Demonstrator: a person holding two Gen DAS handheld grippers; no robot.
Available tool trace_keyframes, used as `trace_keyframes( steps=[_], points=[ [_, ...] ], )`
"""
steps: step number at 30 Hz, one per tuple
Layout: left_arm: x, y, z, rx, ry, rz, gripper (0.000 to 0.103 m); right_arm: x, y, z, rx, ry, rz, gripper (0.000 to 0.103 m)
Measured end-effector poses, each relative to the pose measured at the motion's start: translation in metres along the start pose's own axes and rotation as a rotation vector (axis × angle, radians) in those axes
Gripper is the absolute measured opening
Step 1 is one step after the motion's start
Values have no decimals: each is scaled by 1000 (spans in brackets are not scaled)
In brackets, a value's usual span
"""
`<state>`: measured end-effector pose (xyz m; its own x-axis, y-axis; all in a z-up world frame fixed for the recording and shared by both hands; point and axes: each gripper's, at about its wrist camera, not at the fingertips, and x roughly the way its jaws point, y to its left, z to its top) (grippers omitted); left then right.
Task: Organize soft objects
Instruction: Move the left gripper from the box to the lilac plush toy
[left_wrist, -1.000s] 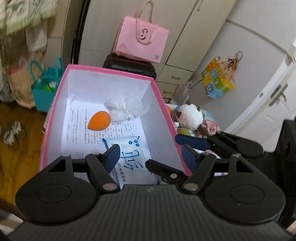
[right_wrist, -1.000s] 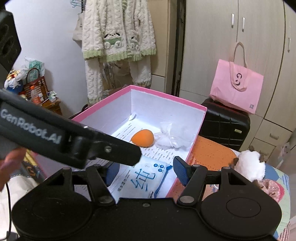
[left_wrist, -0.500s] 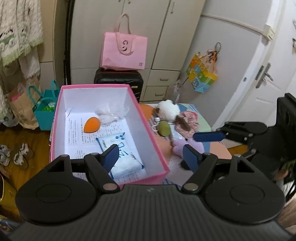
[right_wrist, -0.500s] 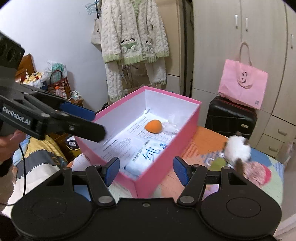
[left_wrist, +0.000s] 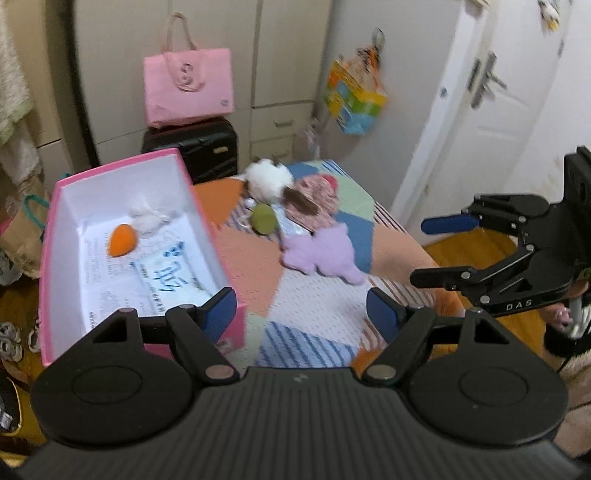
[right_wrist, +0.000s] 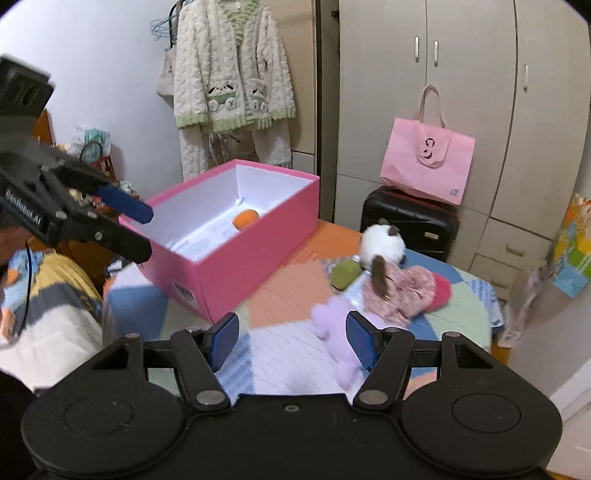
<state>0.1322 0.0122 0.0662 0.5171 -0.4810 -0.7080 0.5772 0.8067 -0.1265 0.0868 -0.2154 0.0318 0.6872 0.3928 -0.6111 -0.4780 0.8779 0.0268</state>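
A pink box (left_wrist: 122, 162) stands on the left of the patchwork table (left_wrist: 310, 317). It holds an orange sponge (left_wrist: 122, 240), a white wad (left_wrist: 147, 218) and a blue-and-white tissue pack (left_wrist: 166, 277). To the right of the box lie a purple plush (left_wrist: 321, 254), a green sponge (left_wrist: 264, 219), a white fluffy toy (left_wrist: 267, 181) and a pink knitted piece (left_wrist: 317, 192). My left gripper (left_wrist: 301, 308) hangs open above the table's near part, holding nothing. My right gripper (right_wrist: 291, 334) is open over the table, with the purple plush (right_wrist: 332, 314) just beyond its right finger.
Behind the table, a pink bag (right_wrist: 426, 162) rests on a black suitcase (right_wrist: 410, 221) in front of wardrobes. A colourful bag (left_wrist: 354, 99) hangs by the white door at the right. A cream cardigan (right_wrist: 232, 74) hangs at the back left. The table's edge falls away at the right.
Both grippers have drawn back out of the pink box and swung right. The box now lies to the left, and the loose soft items on the table have come into view.
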Motion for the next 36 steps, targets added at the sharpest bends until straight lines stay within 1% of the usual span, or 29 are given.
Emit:
trace_keyframes(
  steps=[5,9,12,14,16,21,25,29,30,32,34,36],
  points=[
    [27,-23,6,37,51,-37,77,5,-15,-23,-4,22,6,71],
    [56,-38,12,46,114,-69,77,14,-24,-36,-9,28,28,71],
    [79,-44,17,50,155,-82,77,24,-30,-46,-31,23,39,71],
    [93,-44,19,41,163,-82,77,33,-33,-51,-38,19,44,71],
    [107,-42,22,27,155,-72,77,44,-36,-55,-40,14,37,71],
    [137,-32,25,-1,130,-62,77,75,-42,-60,-60,13,-13,71],
    [160,-25,24,-13,107,-31,77,102,-47,-59,-53,15,-44,71],
    [181,-16,24,-53,89,-30,77,123,-49,-58,-27,15,-70,71],
    [186,-14,24,-61,78,-28,77,127,-49,-58,-17,15,-74,72],
    [193,-11,24,-77,65,-32,77,135,-50,-57,-7,17,-99,78],
    [201,-7,25,-106,59,-31,77,141,-50,-56,-8,17,-135,78],
    [209,-5,27,-120,55,-17,77,146,-50,-56,-11,18,-170,81]
  ],
)
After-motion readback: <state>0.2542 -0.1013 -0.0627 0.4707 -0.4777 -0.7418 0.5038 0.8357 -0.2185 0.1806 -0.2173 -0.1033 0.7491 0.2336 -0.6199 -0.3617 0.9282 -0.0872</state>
